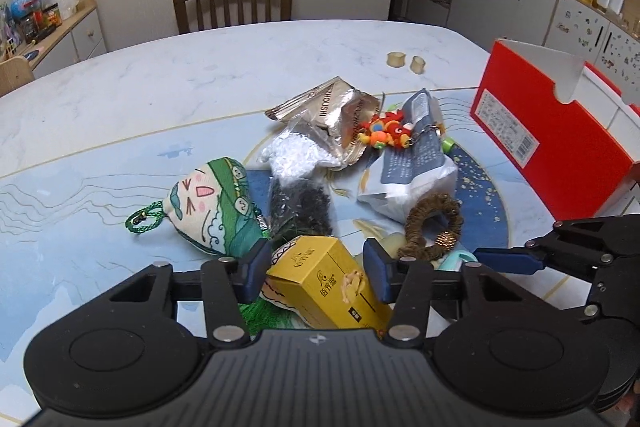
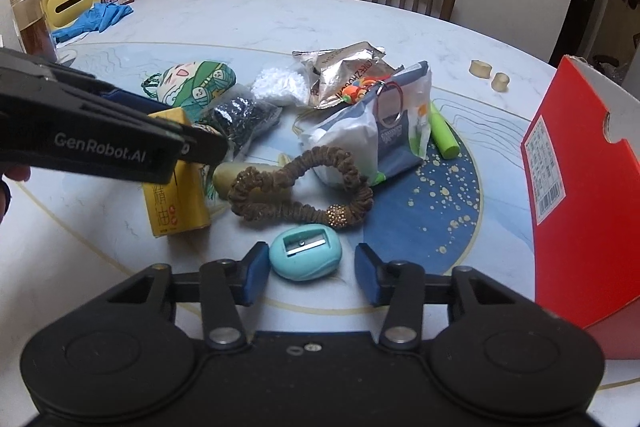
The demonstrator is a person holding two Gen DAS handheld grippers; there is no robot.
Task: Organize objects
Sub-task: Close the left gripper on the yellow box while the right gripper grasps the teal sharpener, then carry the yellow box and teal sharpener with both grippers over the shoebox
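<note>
On the table's blue mat lies a heap of small things. My left gripper [image 1: 316, 253] is shut on a yellow carton [image 1: 324, 279] at the heap's near side, one pad on each side of it. From the right wrist view the left gripper [image 2: 212, 147] reaches in from the left over the yellow carton [image 2: 176, 199]. My right gripper [image 2: 308, 261] is open around a teal egg-shaped pencil sharpener [image 2: 304, 257] that rests on the table. Its left pad is at the sharpener's edge and its right pad stands apart from it. A brown hair scrunchie [image 2: 300, 187] lies just beyond the sharpener.
An open red box [image 2: 580, 187] stands at the right. The heap holds a green-and-white sachet [image 1: 212, 203], a bag of black beads [image 1: 300, 203], a foil wrapper [image 1: 332, 115], a white-and-blue pouch [image 1: 412, 167] and a green marker [image 2: 442, 135]. Blue gloves [image 2: 92, 21] lie far left.
</note>
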